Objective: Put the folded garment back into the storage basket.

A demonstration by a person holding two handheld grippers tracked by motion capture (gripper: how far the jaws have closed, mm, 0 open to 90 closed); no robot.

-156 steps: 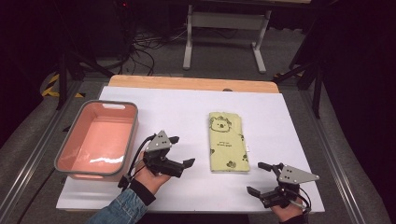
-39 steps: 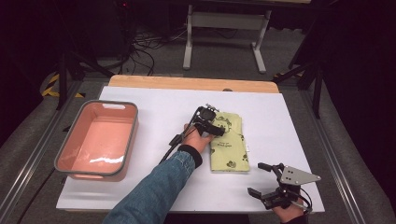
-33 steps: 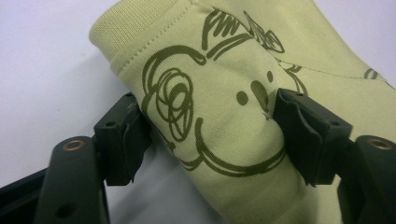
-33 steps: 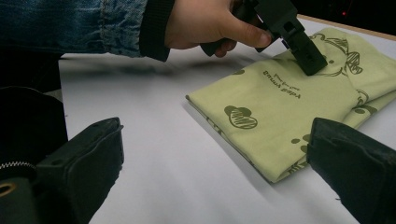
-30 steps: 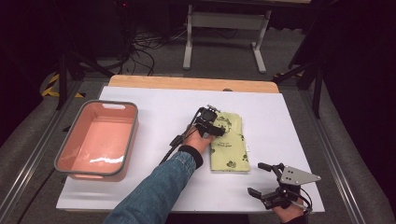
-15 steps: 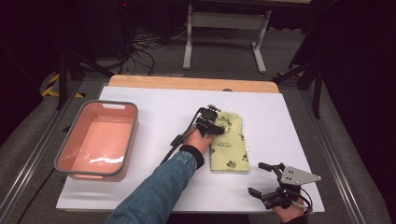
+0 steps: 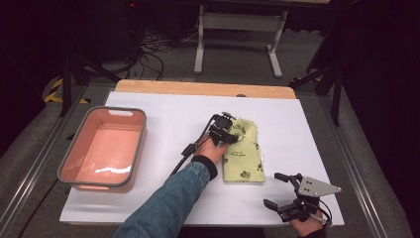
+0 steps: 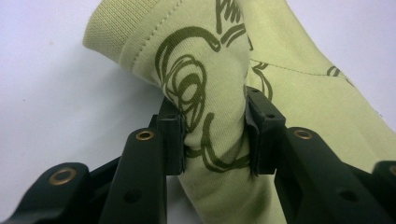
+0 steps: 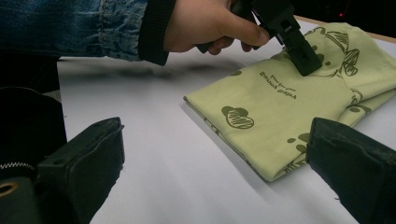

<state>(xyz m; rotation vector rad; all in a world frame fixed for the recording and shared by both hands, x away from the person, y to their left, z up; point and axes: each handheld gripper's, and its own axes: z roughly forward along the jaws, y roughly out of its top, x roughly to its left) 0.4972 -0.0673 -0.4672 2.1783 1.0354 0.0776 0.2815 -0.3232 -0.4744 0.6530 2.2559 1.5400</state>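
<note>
Left tongs moved since 5 s ago: from the near edge beside the tub out to the cloth mid-tabletop; barely shifted over the last second. Right tongs haven't moved.

Left tongs: jaws pinching a raised fold of the green cloth, printed fabric bunched between the pads. Left hand and denim sleeve reach in from the near edge; black cable trails back along the arm.

Right tongs: jaws spread wide, nothing between them, sitting at the near right corner of the tabletop, grey plate on top. Right gripper view looks across at the cloth and the left hand.

Cloth: folded, pale green with dark prints, lies flat right of centre, far left corner lifted in the left tongs.

Pink tub with grey rim at the left edge, well apart from the cloth, inside looks bare.

Surface: white sheet over the tabletop, wood strip showing along the far edge. Room: grey floor, dark surroundings, tangled cables and a white frame stand beyond the far edge, yellow-black tape far left.

Hard to tell: text on the cloth is too small to read. Right hand is cut off by the bottom frame edge.
</note>
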